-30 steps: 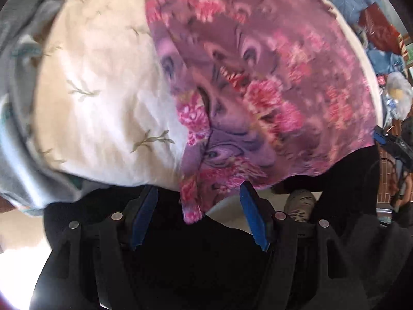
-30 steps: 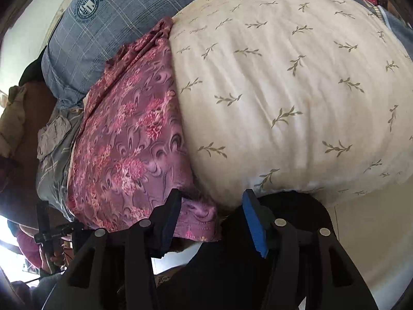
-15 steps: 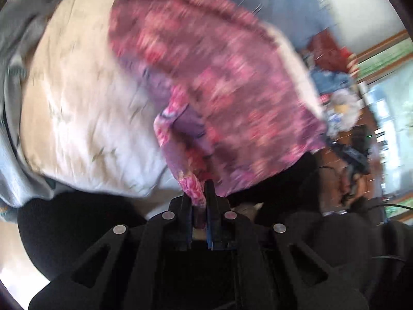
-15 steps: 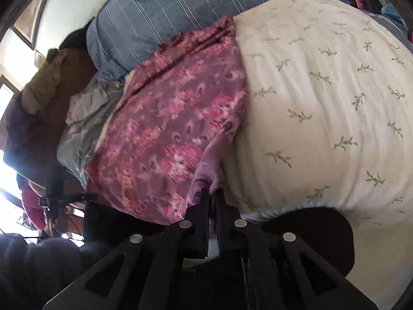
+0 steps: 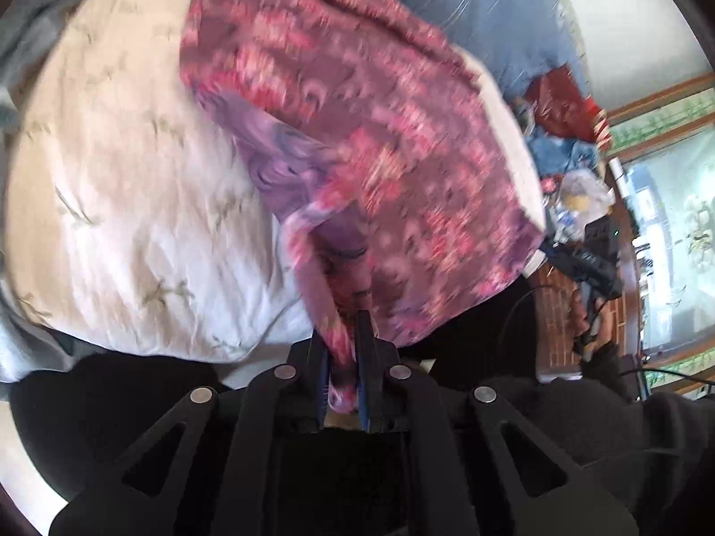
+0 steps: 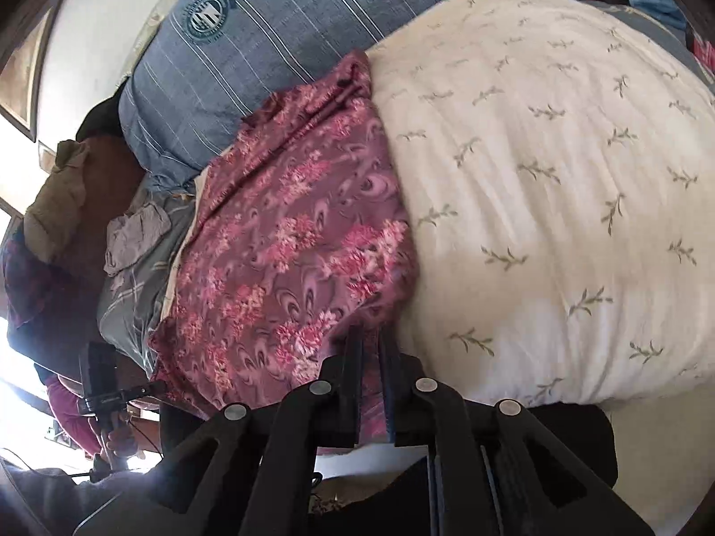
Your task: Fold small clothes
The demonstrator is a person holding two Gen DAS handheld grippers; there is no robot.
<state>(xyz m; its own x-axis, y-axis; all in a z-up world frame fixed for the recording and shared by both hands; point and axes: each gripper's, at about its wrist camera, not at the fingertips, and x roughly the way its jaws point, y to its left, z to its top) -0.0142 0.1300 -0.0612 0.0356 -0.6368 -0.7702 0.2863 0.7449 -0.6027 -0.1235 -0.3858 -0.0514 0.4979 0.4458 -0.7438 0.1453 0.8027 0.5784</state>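
Observation:
A purple garment with pink flowers [image 5: 380, 134] lies on a cream quilt with a leaf print [image 5: 134, 178]. In the left wrist view my left gripper [image 5: 342, 326] pinches a bunched corner of it and holds that corner raised off the quilt; its jaws are opening slightly with the cloth still between them. In the right wrist view the same garment [image 6: 290, 232] spreads along the left side of the quilt [image 6: 558, 178]. My right gripper [image 6: 371, 335] has the near edge of the cloth between its pads, and its jaws are opening.
A blue striped pillow [image 6: 290, 13] lies behind the garment. Crumpled grey and tan clothes [image 6: 134, 241] sit at the left. A hand holds a black device [image 6: 107, 384] low at the left. More clothes [image 5: 563, 102] and a window [image 5: 670, 223] are at the right.
Both grippers closed from wide open onto the garment's near edge. The left one has lifted its corner, so the cloth folds upward off the quilt. The right one has drawn back slightly.

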